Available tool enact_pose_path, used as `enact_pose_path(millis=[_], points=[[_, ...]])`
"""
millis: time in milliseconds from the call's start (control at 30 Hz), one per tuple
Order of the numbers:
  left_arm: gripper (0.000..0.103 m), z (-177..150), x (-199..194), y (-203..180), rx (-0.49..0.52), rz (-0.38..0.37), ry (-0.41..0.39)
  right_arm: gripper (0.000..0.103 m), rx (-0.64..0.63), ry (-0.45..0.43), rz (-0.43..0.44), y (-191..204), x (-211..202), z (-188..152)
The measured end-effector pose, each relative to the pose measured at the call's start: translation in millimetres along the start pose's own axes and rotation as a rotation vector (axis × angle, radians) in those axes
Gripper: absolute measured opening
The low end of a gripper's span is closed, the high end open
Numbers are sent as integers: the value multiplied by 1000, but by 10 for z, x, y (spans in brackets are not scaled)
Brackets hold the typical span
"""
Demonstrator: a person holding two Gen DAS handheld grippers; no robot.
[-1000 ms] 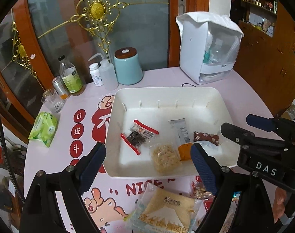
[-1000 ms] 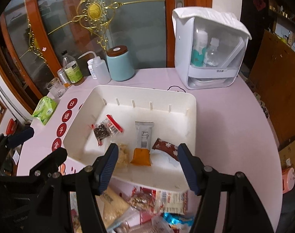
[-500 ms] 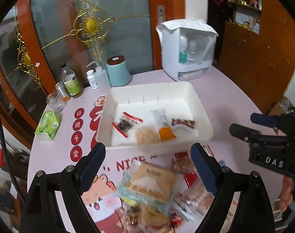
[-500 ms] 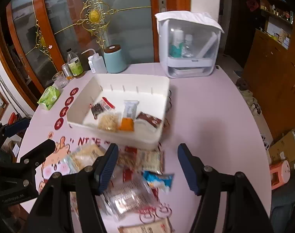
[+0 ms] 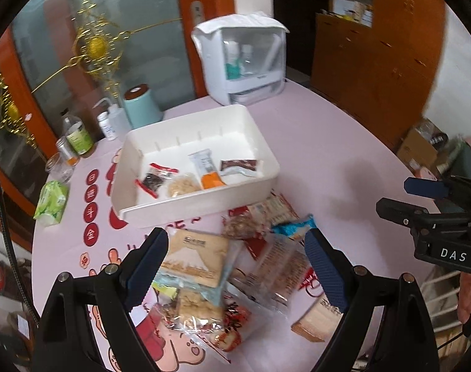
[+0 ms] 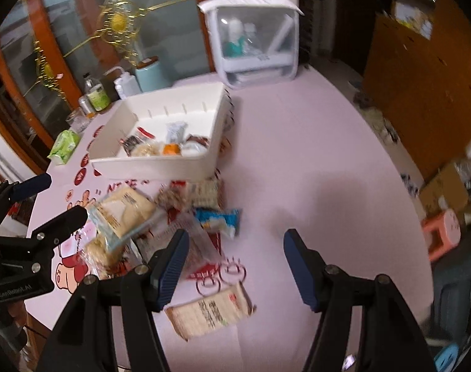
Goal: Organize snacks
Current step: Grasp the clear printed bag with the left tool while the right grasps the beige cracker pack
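Note:
A white tray holding several small snack packets stands on the pink table. In front of it lies a loose heap of snacks: a beige mountain-print packet, a blue-white packet and a tan cracker pack. My left gripper hangs open above the heap, nothing between its fingers. My right gripper is open over the heap's right edge and holds nothing; it also shows in the left wrist view.
At the back of the table stand a white clear-fronted box, a teal canister, bottles and a glass. A green tissue pack lies at the left edge. Brown cabinets and cardboard boxes stand to the right.
Both grippers have drawn back from over the tray toward the table's near side, so the heap of snacks now lies beneath them. Both stay open and empty.

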State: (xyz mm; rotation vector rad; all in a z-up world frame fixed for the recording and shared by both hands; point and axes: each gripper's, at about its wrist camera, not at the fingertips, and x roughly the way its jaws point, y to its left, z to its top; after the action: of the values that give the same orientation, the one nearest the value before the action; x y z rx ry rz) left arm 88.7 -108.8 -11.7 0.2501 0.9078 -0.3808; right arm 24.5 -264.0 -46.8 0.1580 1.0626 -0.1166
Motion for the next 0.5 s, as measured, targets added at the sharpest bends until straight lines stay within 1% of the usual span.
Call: enact_pose_path(millis=[100,200,233,300,367,433,500], points=[[89,-46,105,-115,53,-33,33,64,82,58,-20,-82,166,-156],[89,-75,252,-194,112,-75,71,64,192,120,-64,-139,376,-366],[89,-88,319,-230,142,-94,84,64,220,133,-74,-144,425,-416],[89,-105,463,-298,211,-139,110,64,316,174,-84,-187,588,-563],[89,-135,640,-379,284,-166,139,64,394,213,-101,-201,742,-702],[89,-192,842,-455,343,-195,182,64,443,239,-118,-181,862,-812],[89,-251,1009,-505,382,-217,216,64,496,263,-131,-145,970,-925]])
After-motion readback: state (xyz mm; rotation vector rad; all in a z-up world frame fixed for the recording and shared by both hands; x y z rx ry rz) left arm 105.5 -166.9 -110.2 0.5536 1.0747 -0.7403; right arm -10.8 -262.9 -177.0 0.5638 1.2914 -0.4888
